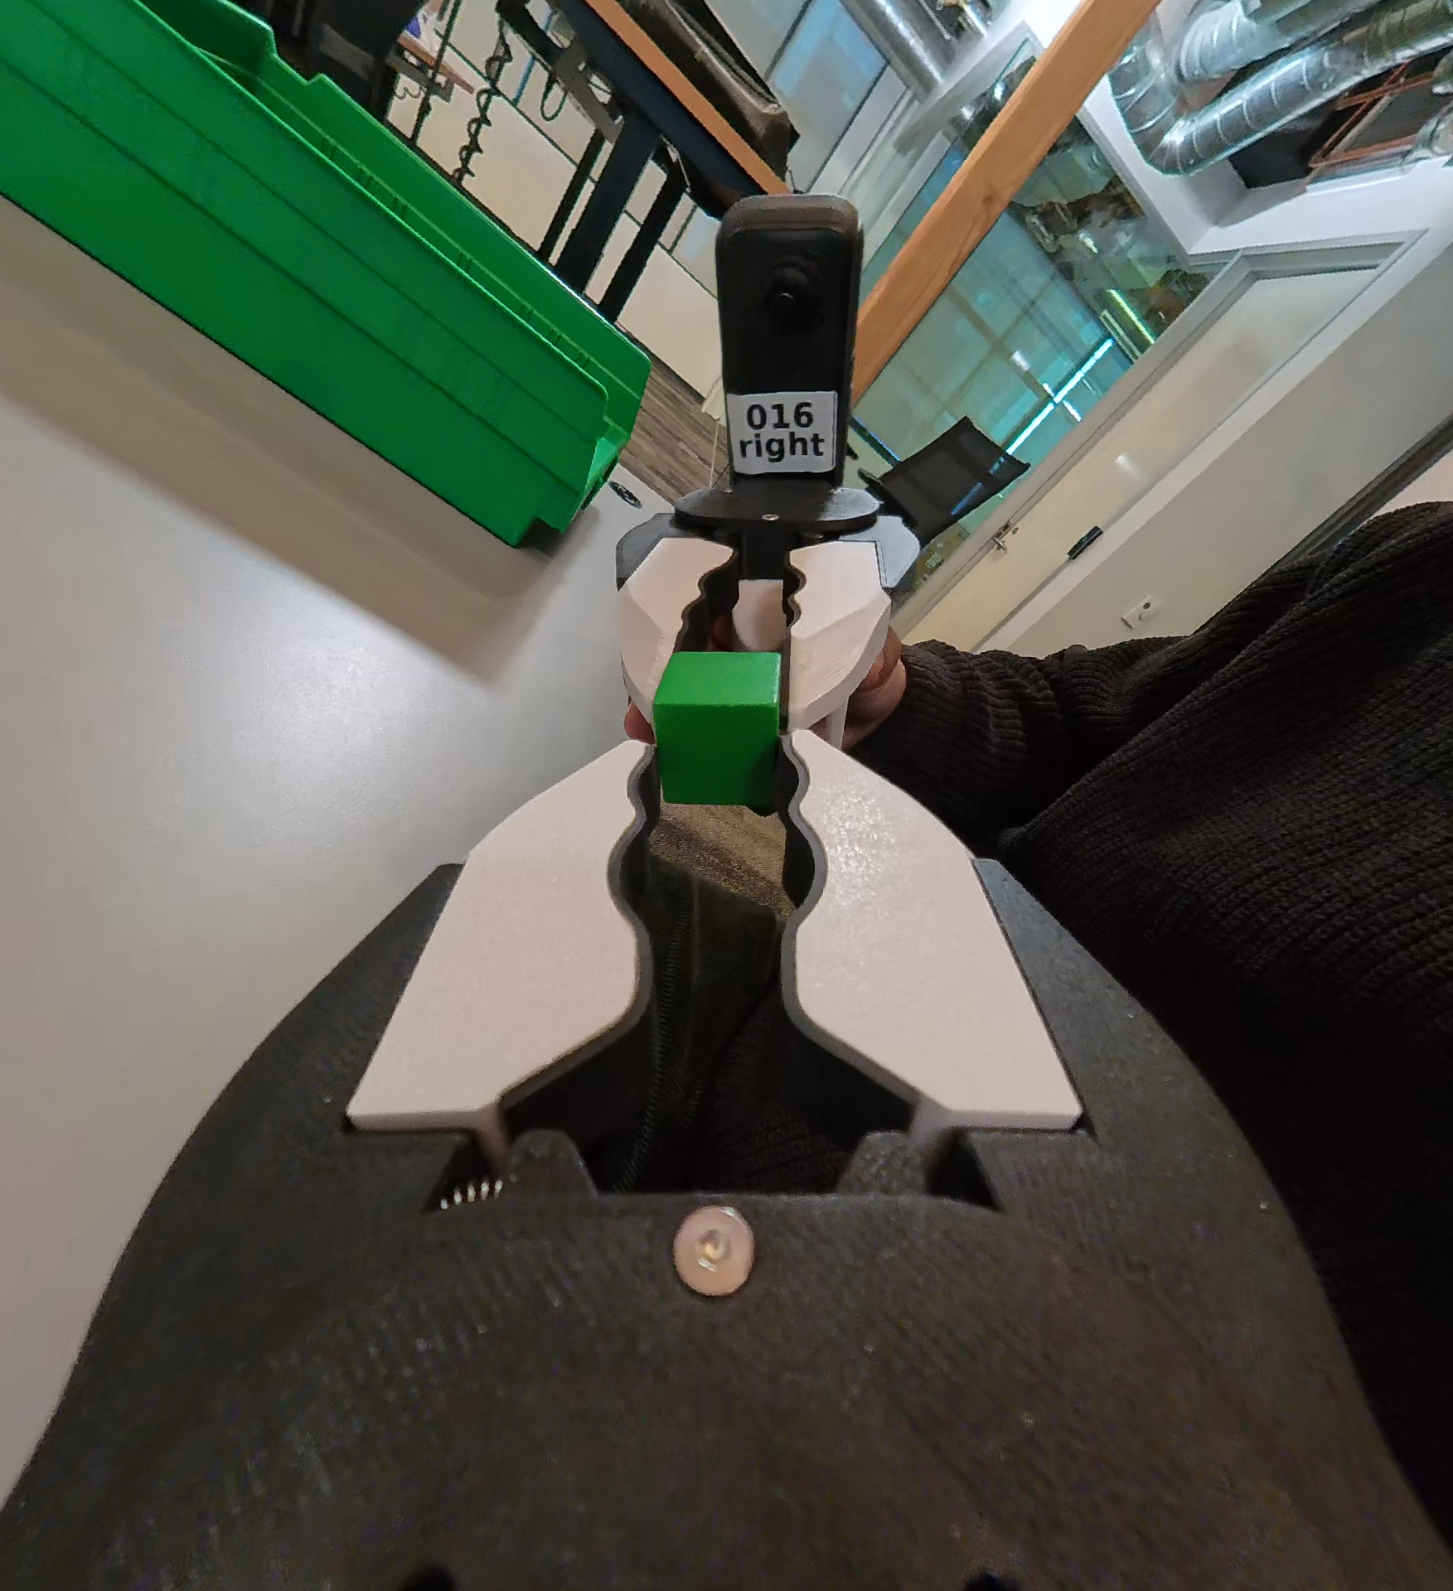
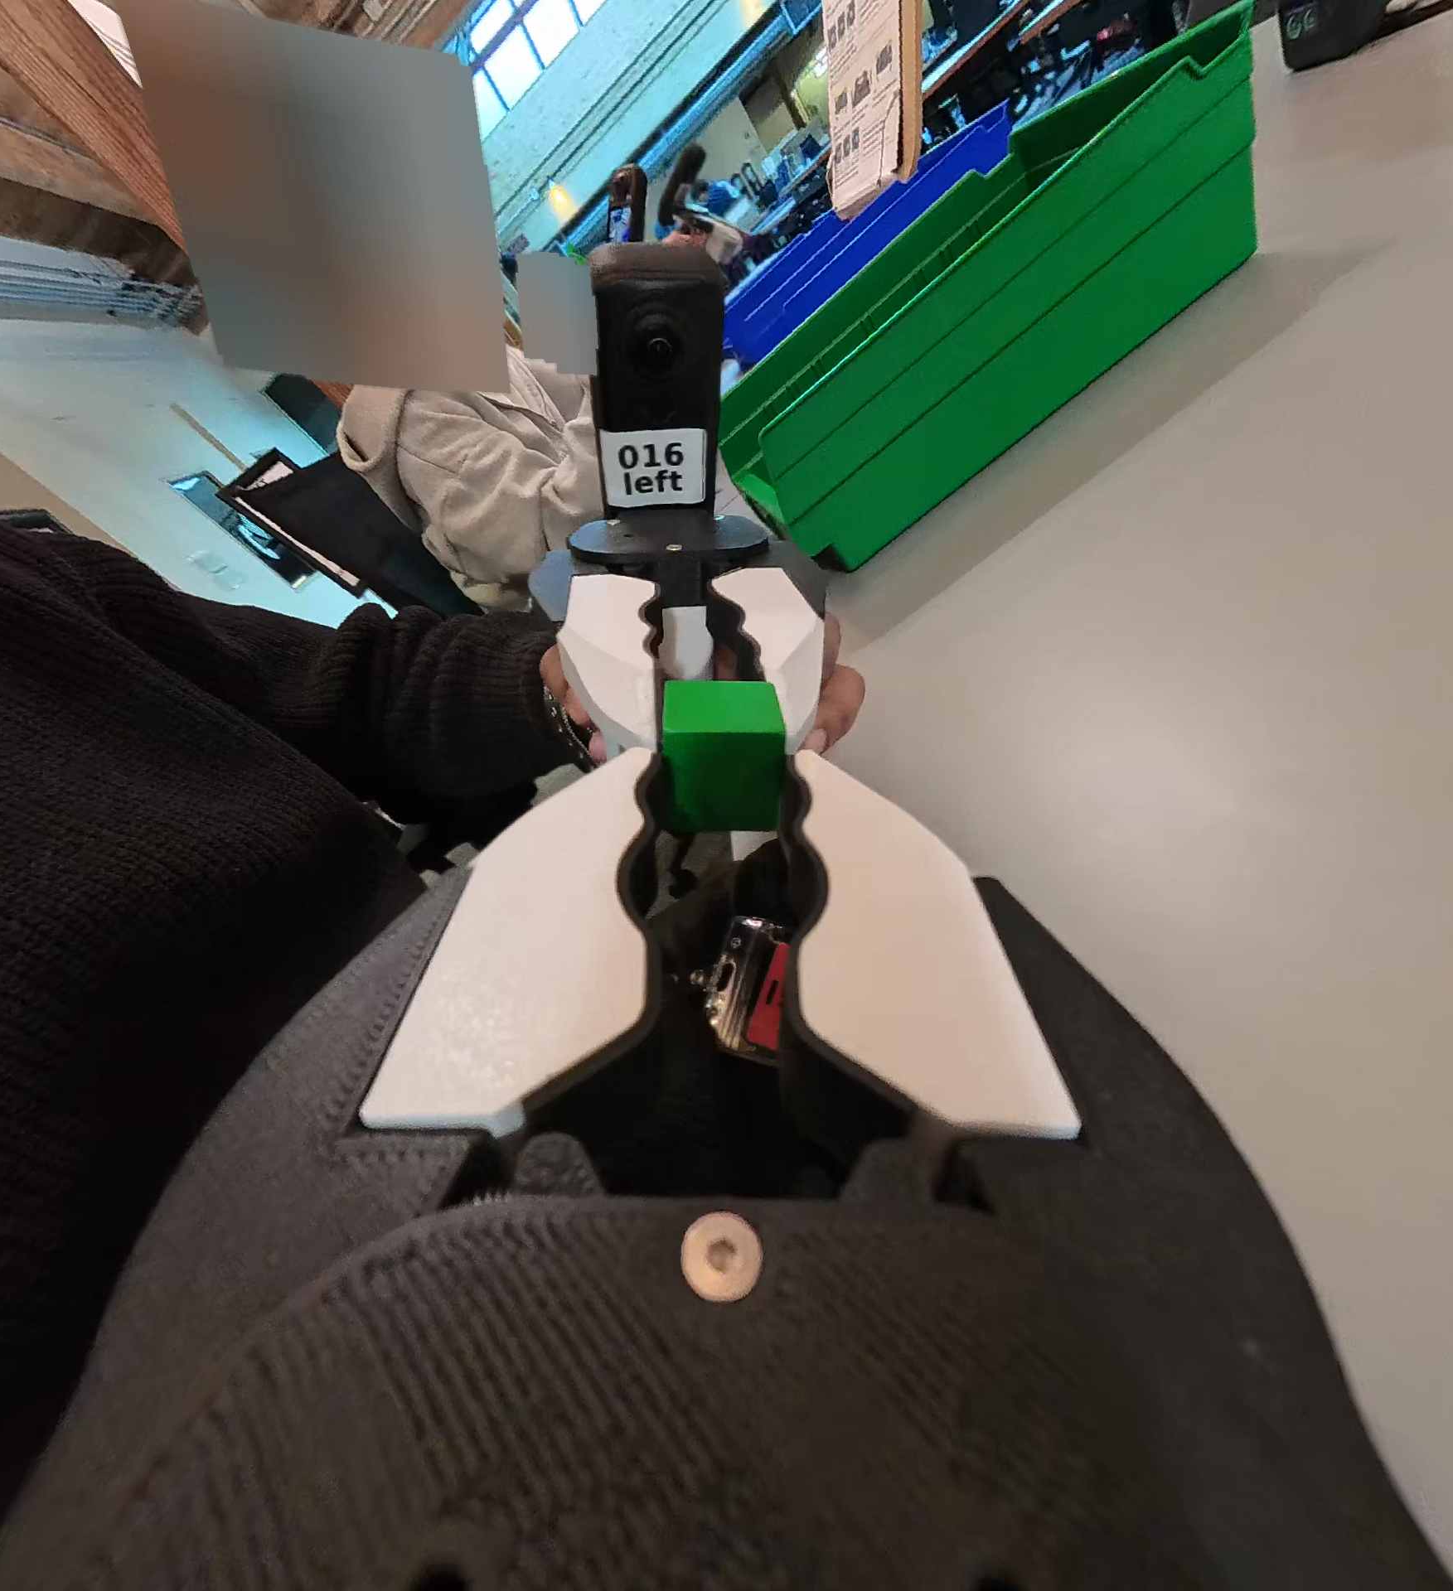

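Note:
A small green cube (image 1: 718, 732) is held in the air between my two grippers, which face each other tip to tip beside a pale grey table (image 1: 189, 775). My left gripper (image 1: 718, 762) has its white fingers closed against the cube's near sides. My right gripper (image 2: 718, 779) is closed on the same cube (image 2: 723, 766) from the opposite end. Each gripper shows in the other's view, with a black camera above it: the right one (image 1: 740, 637) and the left one (image 2: 697, 663). Hands in black knit sleeves (image 1: 1179, 818) hold both.
A long green bin (image 1: 275, 258) stands on the table, and also shows in the right wrist view (image 2: 1007, 344) with a blue bin (image 2: 835, 232) behind it. A person in a beige hoodie (image 2: 481, 482) sits beyond the table's edge. A black chair (image 1: 938, 482) stands farther off.

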{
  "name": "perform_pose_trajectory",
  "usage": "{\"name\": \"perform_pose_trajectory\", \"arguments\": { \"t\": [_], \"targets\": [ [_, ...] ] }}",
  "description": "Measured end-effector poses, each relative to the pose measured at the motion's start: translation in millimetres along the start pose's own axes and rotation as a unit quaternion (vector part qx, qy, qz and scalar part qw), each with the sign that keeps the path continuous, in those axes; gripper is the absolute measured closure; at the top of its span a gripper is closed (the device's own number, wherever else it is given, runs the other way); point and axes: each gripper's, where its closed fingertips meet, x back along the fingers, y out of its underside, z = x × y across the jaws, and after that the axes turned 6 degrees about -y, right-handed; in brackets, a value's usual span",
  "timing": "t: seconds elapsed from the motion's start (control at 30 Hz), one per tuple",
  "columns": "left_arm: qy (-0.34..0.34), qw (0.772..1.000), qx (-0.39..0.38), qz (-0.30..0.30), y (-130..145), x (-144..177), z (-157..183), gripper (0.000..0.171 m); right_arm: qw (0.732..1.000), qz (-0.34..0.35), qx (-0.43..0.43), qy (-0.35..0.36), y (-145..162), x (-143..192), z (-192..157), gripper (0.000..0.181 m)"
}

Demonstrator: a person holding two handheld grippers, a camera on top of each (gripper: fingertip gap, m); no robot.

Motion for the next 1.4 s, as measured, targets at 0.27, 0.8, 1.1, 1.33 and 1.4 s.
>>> {"name": "perform_pose_trajectory", "arguments": {
  "t": [0.27, 0.8, 1.1, 1.33, 1.4],
  "targets": [
    [-0.001, 1.000, 0.002, -0.001, 0.4, -0.4, -0.3, 0.144, 1.000, -0.001, -0.004, -0.004, 0.2, 0.8, -0.1, 0.155],
    [0.010, 1.000, 0.003, -0.007, 2.1, -1.7, 3.1, 0.140, 1.000, -0.004, -0.012, -0.015, 1.8, 0.4, -1.8, 0.155],
    [0.013, 1.000, 0.006, -0.008, 2.2, -1.1, 2.7, 0.144, 1.000, -0.011, -0.012, -0.018, 4.4, -0.6, -1.9, 0.155],
    [0.016, 1.000, 0.010, -0.008, 2.0, -0.6, 2.5, 0.144, 1.000, -0.010, -0.012, -0.017, 4.3, -0.9, -1.8, 0.155],
    [0.016, 1.000, 0.010, -0.007, 1.8, -0.4, 2.7, 0.145, 1.000, -0.010, -0.010, -0.016, 4.2, -0.9, -2.0, 0.155]
  ]
}}
